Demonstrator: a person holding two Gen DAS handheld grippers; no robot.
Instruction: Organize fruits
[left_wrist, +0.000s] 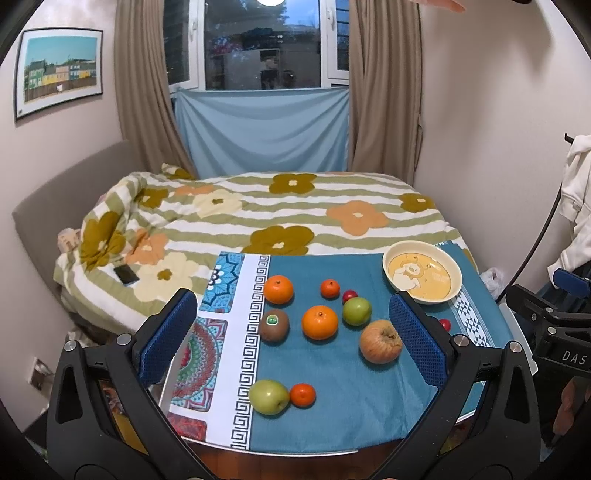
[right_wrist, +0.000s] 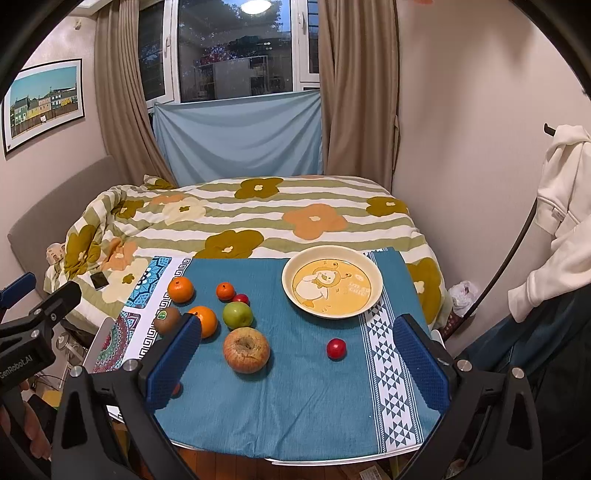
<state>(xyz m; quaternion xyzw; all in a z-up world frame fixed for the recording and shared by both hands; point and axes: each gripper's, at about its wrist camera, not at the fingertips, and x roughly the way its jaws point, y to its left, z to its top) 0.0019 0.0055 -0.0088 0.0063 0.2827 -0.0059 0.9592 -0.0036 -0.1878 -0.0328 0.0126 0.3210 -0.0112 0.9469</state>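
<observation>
Russet apple (right_wrist: 246, 349) stem-hollow up, cream bowl (right_wrist: 332, 280) upright

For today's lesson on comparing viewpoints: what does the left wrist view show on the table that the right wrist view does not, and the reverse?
Only the left wrist view shows the green apple at the near edge, with a small tangerine beside it in full.

Only the right wrist view shows the small red fruit right of the red apple in full.

Both show the empty bowl, the kiwi, the oranges and the blue cloth. The left gripper and right gripper are open.
</observation>
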